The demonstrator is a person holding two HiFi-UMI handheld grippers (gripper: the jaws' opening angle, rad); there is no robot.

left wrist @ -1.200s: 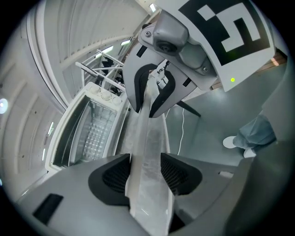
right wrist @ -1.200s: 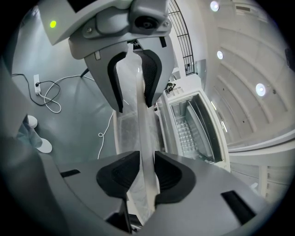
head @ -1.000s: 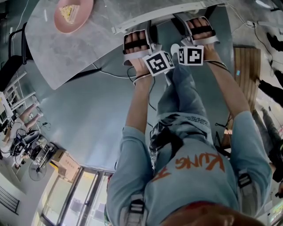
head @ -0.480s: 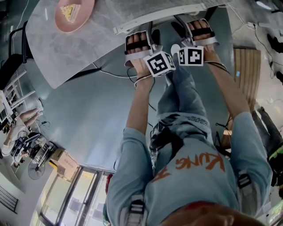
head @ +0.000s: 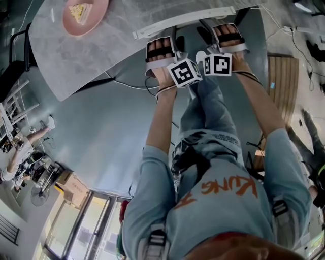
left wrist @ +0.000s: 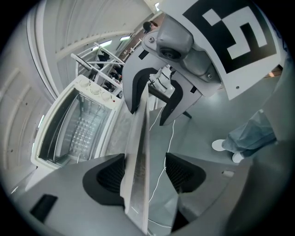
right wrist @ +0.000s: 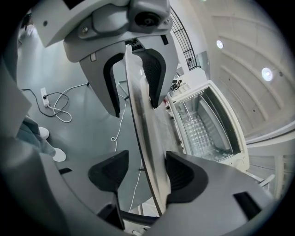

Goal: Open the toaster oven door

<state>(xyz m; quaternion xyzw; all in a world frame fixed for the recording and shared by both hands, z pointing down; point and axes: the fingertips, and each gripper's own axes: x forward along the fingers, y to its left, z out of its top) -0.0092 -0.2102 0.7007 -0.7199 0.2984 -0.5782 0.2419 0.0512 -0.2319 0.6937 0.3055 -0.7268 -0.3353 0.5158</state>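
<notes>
The white toaster oven [left wrist: 69,133] stands with its cavity and wire rack exposed, also visible in the right gripper view [right wrist: 207,124]. Its door [left wrist: 138,152] hangs open and shows edge-on as a thin grey slab [right wrist: 143,129]; from the head camera it is a white strip [head: 193,18] by the table's edge. My left gripper [left wrist: 145,173] straddles that edge, and its jaws have just been opening, with a gap at one pad. My right gripper [right wrist: 140,173] straddles it beside the left. Its jaws are wide and have just come in slightly, with one pad clear. Both sit side by side [head: 173,31] [head: 205,24].
A pink plate [head: 84,12] with food sits on the grey marble table [head: 66,56]. Cables trail over the floor [head: 127,84] and a power strip [right wrist: 46,99] lies there. A wooden board [head: 282,76] is at the right. A person [head: 20,147] stands far left.
Both grippers and the door's edge have shifted slightly toward the top of the head view. The bystander at the left has moved.
</notes>
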